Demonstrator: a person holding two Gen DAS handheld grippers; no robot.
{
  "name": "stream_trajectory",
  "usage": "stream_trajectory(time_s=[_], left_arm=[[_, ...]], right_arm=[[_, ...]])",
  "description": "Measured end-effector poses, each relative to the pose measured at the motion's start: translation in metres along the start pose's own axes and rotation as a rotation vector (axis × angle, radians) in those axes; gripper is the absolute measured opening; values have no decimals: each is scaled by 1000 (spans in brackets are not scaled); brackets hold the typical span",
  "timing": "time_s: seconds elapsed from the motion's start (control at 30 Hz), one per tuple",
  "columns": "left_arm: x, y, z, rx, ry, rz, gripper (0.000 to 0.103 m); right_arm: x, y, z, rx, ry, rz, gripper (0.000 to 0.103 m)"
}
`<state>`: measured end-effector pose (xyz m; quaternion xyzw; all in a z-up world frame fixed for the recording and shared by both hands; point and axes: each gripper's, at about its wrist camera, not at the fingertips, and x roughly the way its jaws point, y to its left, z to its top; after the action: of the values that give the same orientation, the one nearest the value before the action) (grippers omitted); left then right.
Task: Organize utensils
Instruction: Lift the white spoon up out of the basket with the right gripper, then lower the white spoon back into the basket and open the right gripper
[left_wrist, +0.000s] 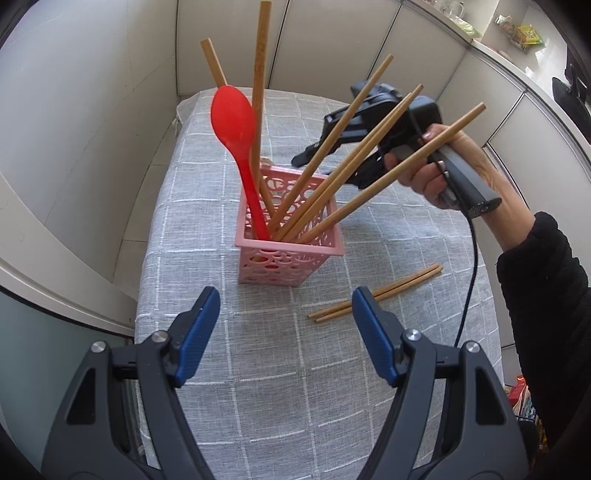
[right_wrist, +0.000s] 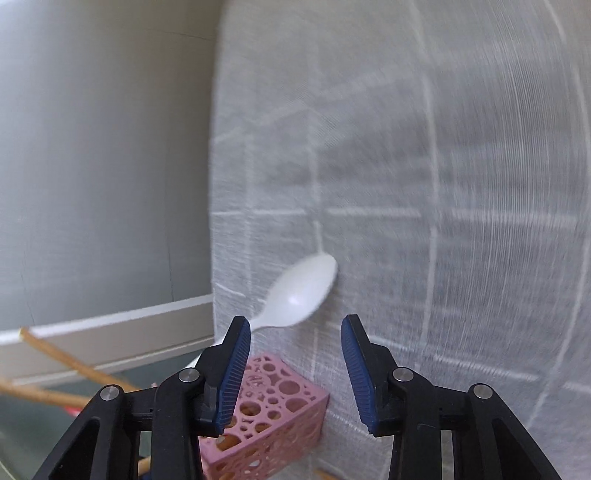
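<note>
A grey cloth with thin white grid lines (left_wrist: 280, 369) covers the counter, and the counter stands in a corner between pale wall panels (left_wrist: 92, 110). On the cloth stands a pink holder with round cut-out holes (left_wrist: 288, 262). Inside it a red spoon (left_wrist: 236, 125) stands with the bowl up, and several wooden chopsticks (left_wrist: 354, 166) lean out in different directions. A loose pair of chopsticks (left_wrist: 376, 293) lies flat on the cloth to the right of the holder, apart from it. The left tongs (left_wrist: 284, 332) are wide open, hold nothing, and hang above the cloth on the near side of the holder. The right tongs (right_wrist: 295, 354) are also open and empty; in the left wrist view they are seen in the person's hand (left_wrist: 432, 173) behind the leaning chopsticks, above the far right side of the holder. The right wrist view is blurred. It shows a white spoon (right_wrist: 299, 295) between the tips of the tongs and the cloth, with its handle going down toward the holder, but I cannot tell if it rests inside. At the far right a shelf with small packets (left_wrist: 517, 33) is visible.
</note>
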<state>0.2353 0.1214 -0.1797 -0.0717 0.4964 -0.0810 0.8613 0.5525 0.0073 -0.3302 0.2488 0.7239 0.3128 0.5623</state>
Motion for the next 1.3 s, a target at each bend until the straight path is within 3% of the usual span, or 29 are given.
stream_trajectory(time_s=[0.23, 0.33, 0.37, 0.47, 0.6, 0.9, 1.13, 1.3], left_arm=[[1, 1, 2, 0, 5, 1, 74], [1, 1, 2, 0, 5, 2, 74], [1, 1, 2, -1, 5, 2, 74], [1, 1, 1, -4, 3, 3, 74], [-3, 2, 2, -12, -3, 4, 74], [-14, 1, -3, -21, -32, -6, 74], [-28, 3, -8, -25, -62, 13, 74], [-31, 8, -12, -33, -63, 34, 74]], right_arm=[[29, -25, -1, 186, -20, 110, 43], [38, -23, 2, 213, -41, 122, 28], [40, -23, 2, 219, -47, 119, 16], [43, -23, 4, 217, -78, 117, 10], [19, -7, 2, 124, -209, 132, 6], [-94, 68, -36, -169, -593, 58, 3], [-180, 126, -106, -368, -868, -27, 3], [-199, 166, -174, -503, -1027, -92, 3]])
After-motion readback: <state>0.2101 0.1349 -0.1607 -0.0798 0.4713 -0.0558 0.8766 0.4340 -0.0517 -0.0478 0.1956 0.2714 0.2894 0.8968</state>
